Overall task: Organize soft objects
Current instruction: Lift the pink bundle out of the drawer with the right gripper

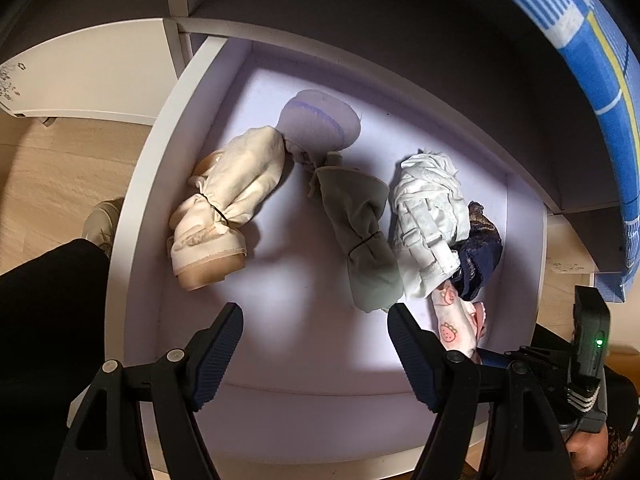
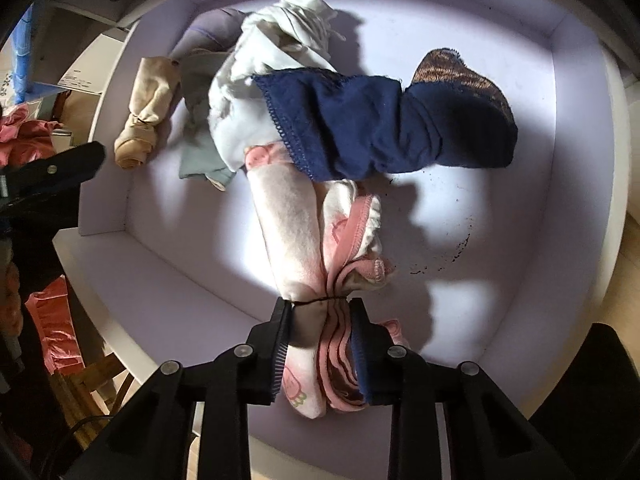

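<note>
Clamping the pink-and-white rolled cloth bundle with strawberry print [image 2: 296,248] near its elastic-tied end, the right gripper [image 2: 322,344] has its jaws pressed on the fabric over the front of the white open drawer [image 2: 580,128]. A navy lace-edged bundle [image 2: 384,128] lies across the far end of that roll, touching a white bundle [image 1: 428,216]. The left gripper [image 1: 316,354] hangs with jaws wide apart and empty, above bare drawer floor, near the sage-green bundle [image 1: 364,236] and the cream bundle [image 1: 224,204].
</note>
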The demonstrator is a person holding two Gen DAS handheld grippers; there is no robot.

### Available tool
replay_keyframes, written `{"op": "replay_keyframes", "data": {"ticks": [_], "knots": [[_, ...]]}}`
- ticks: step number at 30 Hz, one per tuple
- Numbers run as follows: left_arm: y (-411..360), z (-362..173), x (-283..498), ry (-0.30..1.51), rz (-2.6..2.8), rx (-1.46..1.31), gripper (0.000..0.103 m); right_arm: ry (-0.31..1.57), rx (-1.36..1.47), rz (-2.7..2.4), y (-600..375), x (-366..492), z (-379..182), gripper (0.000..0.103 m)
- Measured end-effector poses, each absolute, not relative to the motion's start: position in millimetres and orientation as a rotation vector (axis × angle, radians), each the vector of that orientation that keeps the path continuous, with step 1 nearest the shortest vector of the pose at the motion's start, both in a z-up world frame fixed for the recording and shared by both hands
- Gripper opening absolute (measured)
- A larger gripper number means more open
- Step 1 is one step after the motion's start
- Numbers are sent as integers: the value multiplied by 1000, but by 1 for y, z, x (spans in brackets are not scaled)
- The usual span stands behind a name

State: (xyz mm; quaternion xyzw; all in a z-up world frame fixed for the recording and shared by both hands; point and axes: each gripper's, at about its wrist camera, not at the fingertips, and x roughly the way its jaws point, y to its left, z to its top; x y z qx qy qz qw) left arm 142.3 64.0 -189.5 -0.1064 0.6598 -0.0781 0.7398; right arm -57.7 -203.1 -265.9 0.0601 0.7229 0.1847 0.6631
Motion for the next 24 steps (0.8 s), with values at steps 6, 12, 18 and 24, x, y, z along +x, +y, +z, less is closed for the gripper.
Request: {"op": "replay_keyframes", "data": {"ticks": [6, 12, 18, 24], "knots": [[61, -191, 143, 1451, -178, -239, 76, 1612, 192, 419, -217, -59, -246, 27], [59, -197, 144, 1464, -183, -238, 76, 1572, 240, 426, -233, -60, -223, 27], [55, -202, 144, 1476, -189, -233, 76, 1539, 324, 414, -248, -64, -207, 27], [51, -213, 147, 1493, -189, -235, 76, 1478, 391, 426, -256, -70, -184, 27]]}}
